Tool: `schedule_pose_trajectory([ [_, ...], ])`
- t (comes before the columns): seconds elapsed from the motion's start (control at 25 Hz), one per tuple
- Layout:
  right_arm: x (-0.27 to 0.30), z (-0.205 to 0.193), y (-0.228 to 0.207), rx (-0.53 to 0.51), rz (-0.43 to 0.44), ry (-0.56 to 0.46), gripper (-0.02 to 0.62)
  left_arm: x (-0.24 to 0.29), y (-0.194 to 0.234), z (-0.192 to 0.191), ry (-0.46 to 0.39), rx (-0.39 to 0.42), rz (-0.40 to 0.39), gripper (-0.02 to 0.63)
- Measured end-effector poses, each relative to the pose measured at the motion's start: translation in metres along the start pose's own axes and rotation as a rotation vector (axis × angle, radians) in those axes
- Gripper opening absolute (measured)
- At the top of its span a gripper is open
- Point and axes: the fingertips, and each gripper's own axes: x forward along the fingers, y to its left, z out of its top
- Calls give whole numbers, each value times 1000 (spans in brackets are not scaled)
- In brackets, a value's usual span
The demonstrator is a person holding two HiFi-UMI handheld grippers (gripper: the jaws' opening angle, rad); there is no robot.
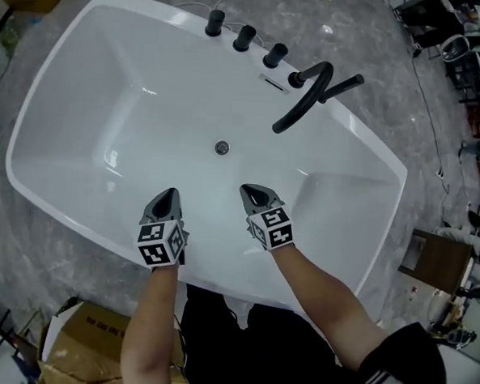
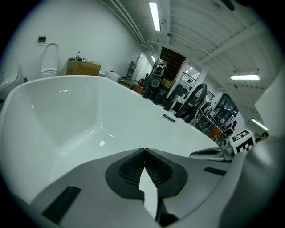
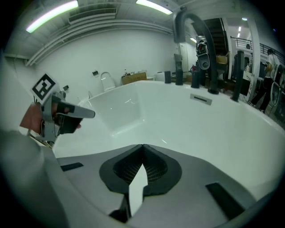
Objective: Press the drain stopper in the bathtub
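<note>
A white bathtub (image 1: 93,73) fills the head view, with a small round metal drain stopper (image 1: 221,148) in the middle of its floor. My left gripper (image 1: 171,193) hovers over the tub's near side, left of and nearer than the stopper, jaws shut with nothing between them. The right gripper (image 1: 249,191) hangs beside it, just right of and nearer than the stopper, also shut and empty. In the left gripper view the left gripper (image 2: 143,150) points across the tub, with the right gripper (image 2: 221,152) at its right. The right gripper view shows the right gripper (image 3: 143,147) with the left gripper (image 3: 71,111) at left. Neither gripper view shows the stopper.
A black curved faucet (image 1: 304,95) and several black knobs (image 1: 244,37) stand on the tub's far rim. A cardboard box (image 1: 84,352) lies on the floor by my left arm. Cables and equipment crowd the right side (image 1: 465,95).
</note>
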Motion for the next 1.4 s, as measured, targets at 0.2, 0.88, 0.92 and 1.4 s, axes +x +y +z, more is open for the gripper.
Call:
schedule_pose_trajectory([
  [0.2, -89, 58, 53, -33, 48, -76, 14, -80, -30, 26, -12, 46, 2, 9],
  [0.88, -377, 72, 125, -129, 253, -453, 12, -319, -245, 17, -290, 187, 60, 9],
  [0.92, -398, 67, 125, -125, 260, -472, 12, -332, -264, 13, -307, 188, 57, 9],
  [1.4, -589, 28, 153, -141, 316, -657, 12, -448, -388, -21, -400, 283, 26, 9],
])
